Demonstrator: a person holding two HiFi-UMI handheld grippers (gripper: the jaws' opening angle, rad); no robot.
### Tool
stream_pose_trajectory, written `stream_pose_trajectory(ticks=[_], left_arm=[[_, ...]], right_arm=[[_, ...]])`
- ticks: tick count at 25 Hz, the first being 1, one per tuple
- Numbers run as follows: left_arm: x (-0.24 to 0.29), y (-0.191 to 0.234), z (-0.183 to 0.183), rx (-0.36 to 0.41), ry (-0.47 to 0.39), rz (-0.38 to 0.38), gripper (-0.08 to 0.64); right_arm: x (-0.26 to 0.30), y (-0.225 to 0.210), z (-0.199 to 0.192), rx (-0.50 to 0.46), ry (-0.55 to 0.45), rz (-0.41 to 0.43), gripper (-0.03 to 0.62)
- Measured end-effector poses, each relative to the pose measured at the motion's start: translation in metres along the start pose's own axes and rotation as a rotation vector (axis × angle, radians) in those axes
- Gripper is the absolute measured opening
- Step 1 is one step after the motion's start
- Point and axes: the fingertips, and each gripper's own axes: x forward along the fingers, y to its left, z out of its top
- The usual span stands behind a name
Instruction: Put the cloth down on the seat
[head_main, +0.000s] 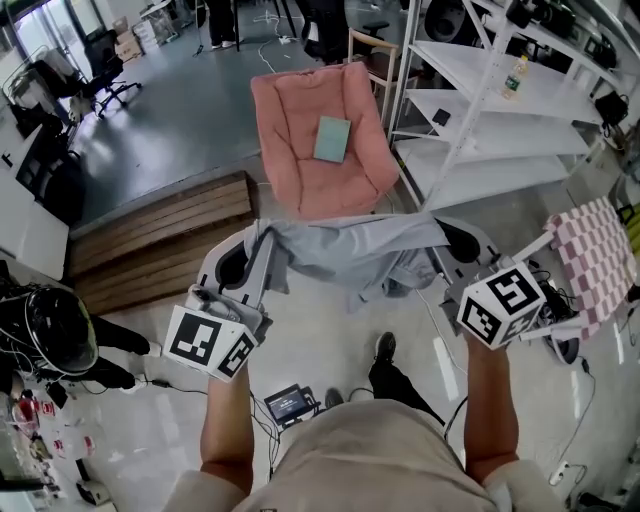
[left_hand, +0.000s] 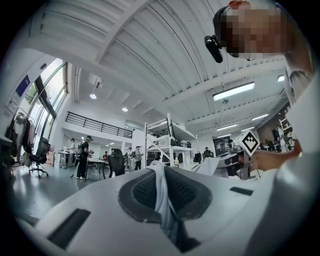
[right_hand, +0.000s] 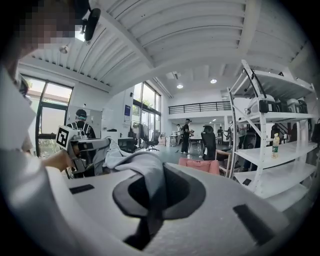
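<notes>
Left gripper (left_hand: 161, 186): fingers (left_hand: 137, 192) pressed together on a thin pale fold of the cloth (head_main: 350, 250); the fold runs up the centre line between the dark pads. Right gripper (right_hand: 150, 192): fingers (right_hand: 182, 195) likewise shut on a thicker grey bunch of the same cloth, which spills over the pad toward the left of that frame.

Head view: the cloth hangs stretched between the two grippers at mid-frame, sagging in the middle, clear of the floor (head_main: 320, 340). Each gripper carries a marker cube (head_main: 210, 342) with black-and-white square patterns, not letters.

Outward: the seat (head_main: 290, 130), a pink padded chair, stands at upper centre, beyond the cloth and apart from it. A small teal rectangular pad (head_main: 332, 138) lies flat on its cushion.

Upper right: white shelving rack (head_main: 480, 110); on an upper shelf one upright bottle (head_main: 514, 75), yellowish contents, label too small to read. Right edge: a pink-and-white checked cushion (head_main: 595, 250). Left of centre: a low wooden slat platform (head_main: 160, 240). Lower centre, on the floor by the person's shoes: a small device (head_main: 290, 403) with a lit screen, text unreadable.
</notes>
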Motion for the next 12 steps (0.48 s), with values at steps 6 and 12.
stream_pose_trajectory(ticks=[6, 12], left_arm=[[0.051, 0.017, -0.015, 0.017, 0.035, 0.054, 0.015], [0.118, 0.029, -0.028, 0.024, 0.057, 0.100, 0.015]], right_arm=[[0.041, -0.048, -0.007, 0.020, -0.009, 0.062, 0.002], [0.080, -0.107, -0.010, 0.029, -0.010, 0.115, 0.002]])
